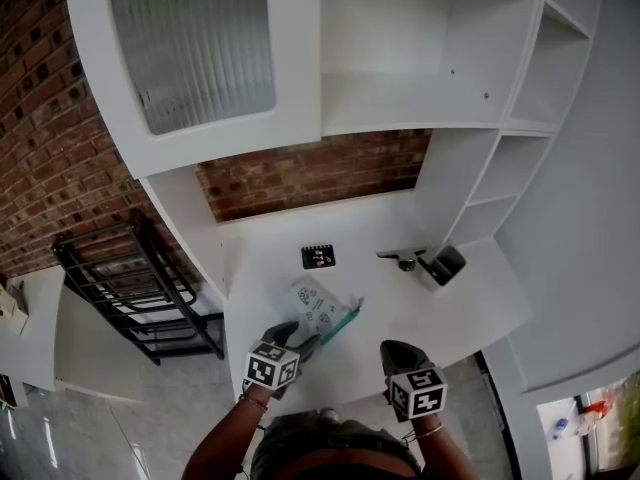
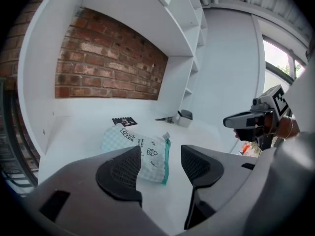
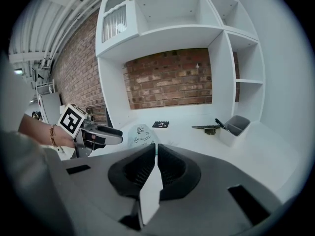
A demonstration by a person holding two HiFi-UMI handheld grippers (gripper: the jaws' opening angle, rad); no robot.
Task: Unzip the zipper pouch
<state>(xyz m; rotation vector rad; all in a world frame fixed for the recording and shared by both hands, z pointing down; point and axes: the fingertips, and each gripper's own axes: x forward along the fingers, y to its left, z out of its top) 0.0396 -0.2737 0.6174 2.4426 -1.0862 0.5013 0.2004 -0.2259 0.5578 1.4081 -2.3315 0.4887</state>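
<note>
- Left gripper [image 2: 160,163]: jaws apart, pads clear of everything.
- Right gripper [image 3: 156,154]: jaws together, nothing between them.
- Zipper pouch [image 2: 147,154]: lies flat on the white desk [image 1: 450,318], just beyond the left gripper's jaws.

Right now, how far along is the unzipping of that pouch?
Nothing looks done yet: the pouch lies flat on the desk, and its teal zipper seems closed. In hand: nothing. The left gripper is open at the pouch, not gripping it, and the right gripper is shut and empty. Left: hold the pouch, pull the zipper.
</note>
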